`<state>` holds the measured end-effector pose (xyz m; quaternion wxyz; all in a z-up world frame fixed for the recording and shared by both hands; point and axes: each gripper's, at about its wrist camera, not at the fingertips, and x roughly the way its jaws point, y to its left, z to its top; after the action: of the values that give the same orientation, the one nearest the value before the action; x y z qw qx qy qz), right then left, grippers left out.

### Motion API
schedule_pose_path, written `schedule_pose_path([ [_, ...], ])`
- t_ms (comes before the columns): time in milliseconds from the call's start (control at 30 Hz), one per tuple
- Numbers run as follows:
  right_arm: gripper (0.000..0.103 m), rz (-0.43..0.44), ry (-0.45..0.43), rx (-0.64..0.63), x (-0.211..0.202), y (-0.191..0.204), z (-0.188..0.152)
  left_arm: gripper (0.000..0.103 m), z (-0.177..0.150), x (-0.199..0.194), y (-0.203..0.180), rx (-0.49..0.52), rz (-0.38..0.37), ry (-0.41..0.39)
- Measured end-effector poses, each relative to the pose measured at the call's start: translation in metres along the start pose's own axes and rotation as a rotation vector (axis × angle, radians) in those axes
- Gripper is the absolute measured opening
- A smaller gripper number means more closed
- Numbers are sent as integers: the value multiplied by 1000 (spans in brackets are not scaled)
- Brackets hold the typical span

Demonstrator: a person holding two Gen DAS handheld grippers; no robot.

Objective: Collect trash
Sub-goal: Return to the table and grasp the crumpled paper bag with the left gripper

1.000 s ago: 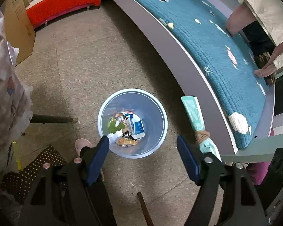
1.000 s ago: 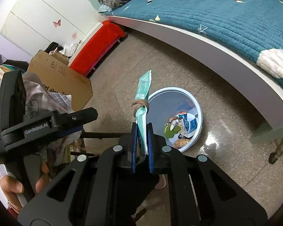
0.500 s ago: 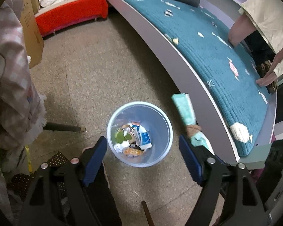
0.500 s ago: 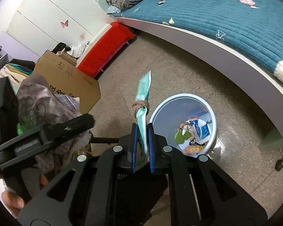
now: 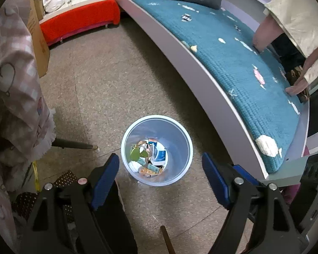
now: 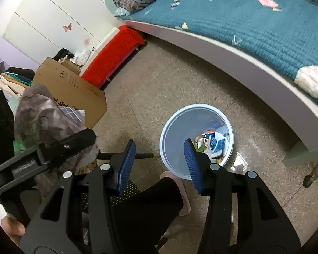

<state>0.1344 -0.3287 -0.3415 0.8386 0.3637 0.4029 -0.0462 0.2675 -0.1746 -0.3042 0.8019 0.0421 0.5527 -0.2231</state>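
A pale blue round trash bin [image 5: 181, 165] stands on the floor beside the bed, with several wrappers and packets [image 5: 150, 158] at its bottom. It also shows in the right wrist view [image 6: 171, 122]. My left gripper [image 5: 159, 173] is open and empty, held high above the bin. My right gripper [image 6: 159, 158] is open and empty, above the bin's left rim. The green wrapper with the brown band is not visible in either view.
A bed with a teal quilt [image 5: 233, 53] and white frame curves along the right. A red bench [image 5: 78, 23] and a cardboard box [image 6: 74, 93] stand at the back left. Clothes [image 5: 12, 80] hang at the left. A person's leg and slipper [image 6: 180, 192] are below.
My right gripper opened and the green wrapper it held is gone from its fingers. Both grippers rose higher above the bin. The left gripper stayed open.
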Motion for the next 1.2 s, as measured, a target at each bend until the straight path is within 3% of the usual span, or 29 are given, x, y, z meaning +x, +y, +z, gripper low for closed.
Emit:
schedule_pose_path([
  [167, 48, 41, -65, -27, -41, 17, 5, 79, -4, -35, -11, 14, -44, -69],
  [467, 52, 144, -196, -134, -115, 78, 8, 79, -7, -140, -10, 44, -133, -252],
  [700, 53, 230, -194, -261, -128, 152, -6, 79, -33, -223, 43, 10, -21, -383],
  [1067, 56, 334, -54, -476, -83, 294, -36, 79, -62, -298, 196, -175, 282, -440],
  [1200, 57, 355, -7, -526, -61, 333, -45, 79, -67, -309, 242, -212, 344, -432],
])
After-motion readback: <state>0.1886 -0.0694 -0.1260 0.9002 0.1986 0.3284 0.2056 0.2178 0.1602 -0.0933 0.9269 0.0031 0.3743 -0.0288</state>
